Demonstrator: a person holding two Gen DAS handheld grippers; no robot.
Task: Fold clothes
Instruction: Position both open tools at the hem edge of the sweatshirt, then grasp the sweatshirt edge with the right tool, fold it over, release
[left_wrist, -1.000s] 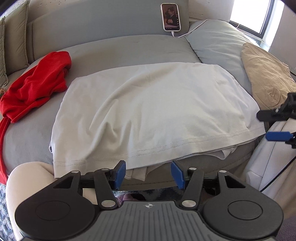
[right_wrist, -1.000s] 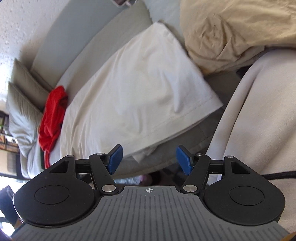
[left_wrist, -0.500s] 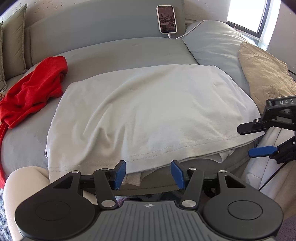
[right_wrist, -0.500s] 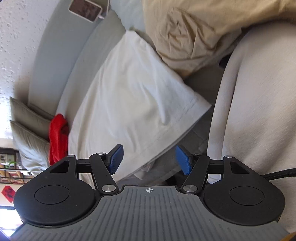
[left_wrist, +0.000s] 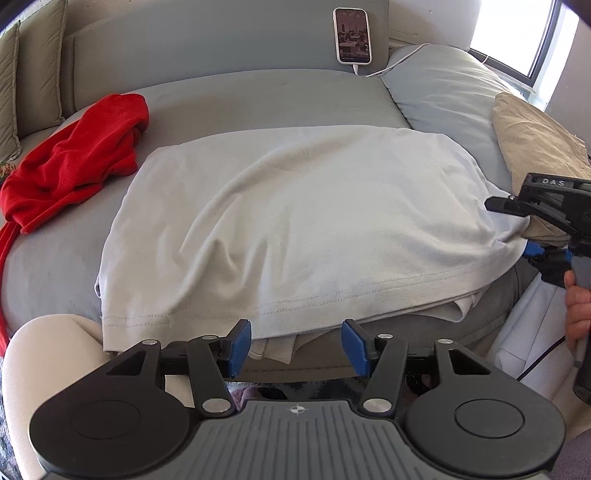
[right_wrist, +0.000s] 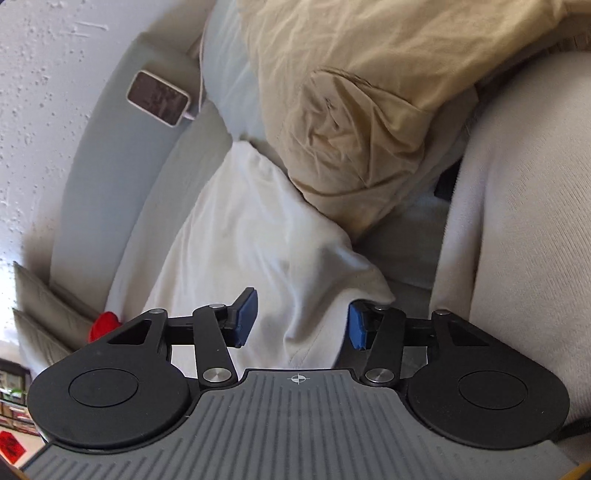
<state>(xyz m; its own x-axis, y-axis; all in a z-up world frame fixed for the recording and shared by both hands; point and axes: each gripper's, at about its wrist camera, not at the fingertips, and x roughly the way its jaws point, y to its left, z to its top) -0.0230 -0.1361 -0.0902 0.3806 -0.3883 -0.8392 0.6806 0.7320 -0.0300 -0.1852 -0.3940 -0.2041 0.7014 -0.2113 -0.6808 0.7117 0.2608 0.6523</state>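
A folded layer under the pale grey cotton T-shirt (left_wrist: 295, 229) peeks out at its near hem; the rest is hidden. The shirt lies flat on the grey sofa cushion (left_wrist: 258, 96). The left gripper (left_wrist: 296, 343) hovers level at 6 o'clock, jaws spread, gripping nothing. The right gripper (right_wrist: 301, 321) straddles the shirt's 3 o'clock corner, its 2 blue pads apart. A crumpled red garment (left_wrist: 70, 158) sits at 9 o'clock.

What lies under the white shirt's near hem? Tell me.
Under the white shirt, a folded pale fabric layer peeks out at the hem, over the grey couch. Anything further beneath is covered.
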